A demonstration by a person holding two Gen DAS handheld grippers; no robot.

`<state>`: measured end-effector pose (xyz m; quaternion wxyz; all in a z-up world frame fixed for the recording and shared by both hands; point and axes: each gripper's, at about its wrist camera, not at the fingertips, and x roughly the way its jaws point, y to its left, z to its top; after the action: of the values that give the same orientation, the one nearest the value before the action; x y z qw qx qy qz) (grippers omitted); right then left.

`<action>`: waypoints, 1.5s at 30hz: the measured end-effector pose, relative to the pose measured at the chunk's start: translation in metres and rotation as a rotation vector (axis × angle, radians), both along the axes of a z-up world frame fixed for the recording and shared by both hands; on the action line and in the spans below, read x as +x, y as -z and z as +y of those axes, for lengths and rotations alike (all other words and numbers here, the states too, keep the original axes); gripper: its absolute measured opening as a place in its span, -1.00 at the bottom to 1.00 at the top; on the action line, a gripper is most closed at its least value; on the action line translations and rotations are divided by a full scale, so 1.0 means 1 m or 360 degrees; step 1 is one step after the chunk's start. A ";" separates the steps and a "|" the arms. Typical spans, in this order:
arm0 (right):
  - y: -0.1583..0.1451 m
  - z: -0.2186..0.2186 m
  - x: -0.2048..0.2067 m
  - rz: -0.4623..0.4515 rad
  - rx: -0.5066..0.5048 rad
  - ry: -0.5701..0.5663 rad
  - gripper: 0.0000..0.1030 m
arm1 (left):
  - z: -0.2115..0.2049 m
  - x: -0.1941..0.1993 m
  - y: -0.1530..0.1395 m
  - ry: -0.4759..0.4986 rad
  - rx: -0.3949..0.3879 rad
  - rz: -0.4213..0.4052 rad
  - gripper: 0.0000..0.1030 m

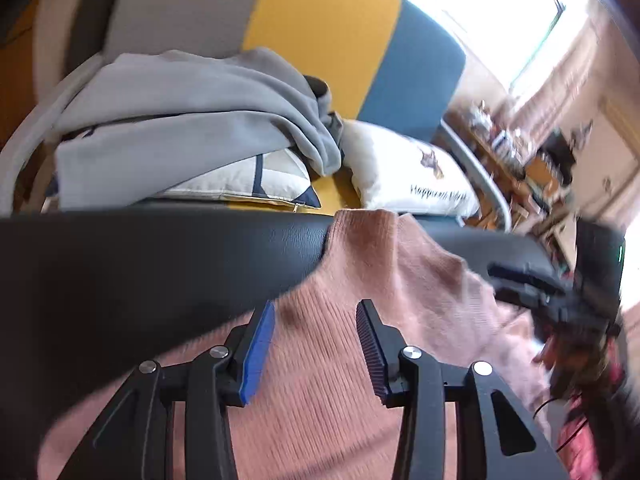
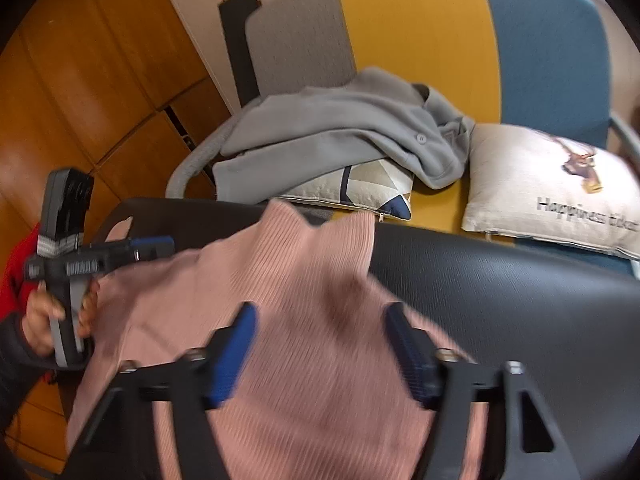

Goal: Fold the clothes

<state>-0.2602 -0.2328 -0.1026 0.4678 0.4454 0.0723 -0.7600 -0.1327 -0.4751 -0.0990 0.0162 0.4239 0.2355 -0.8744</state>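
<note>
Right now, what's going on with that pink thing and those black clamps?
A person is folding clothes with a hand-held gripper in each hand. A pink ribbed knit sweater lies spread over a black padded surface. The left gripper and right gripper both hover over it, jaws open, gripping nothing. A grey garment sits heaped on the sofa behind.

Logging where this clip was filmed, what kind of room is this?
Probably a home living room: a colour-block sofa with a printed cushion and grey garment, plus wooden cabinets.

Bare black surface [image 2: 520, 300] right of pink sweater [image 2: 304, 320].
</note>
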 end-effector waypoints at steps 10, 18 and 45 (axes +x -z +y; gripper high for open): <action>0.038 -0.050 -0.053 -0.0075 0.0143 -0.0037 -0.20 | 0.017 -0.064 0.027 0.0202 -0.0030 -0.0065 -0.13; 0.028 -0.053 -0.044 -0.0007 0.0135 -0.0058 -0.85 | 0.020 -0.044 0.012 0.0154 0.0075 0.0062 -0.91; 0.019 0.059 0.092 0.0022 0.0096 -0.0194 -0.72 | 0.044 0.104 0.018 -0.0013 0.0186 0.0104 -0.78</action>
<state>-0.1681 -0.1734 -0.1216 0.4991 0.4488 0.1255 -0.7306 -0.0290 -0.4308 -0.1172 -0.0127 0.3944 0.2882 -0.8725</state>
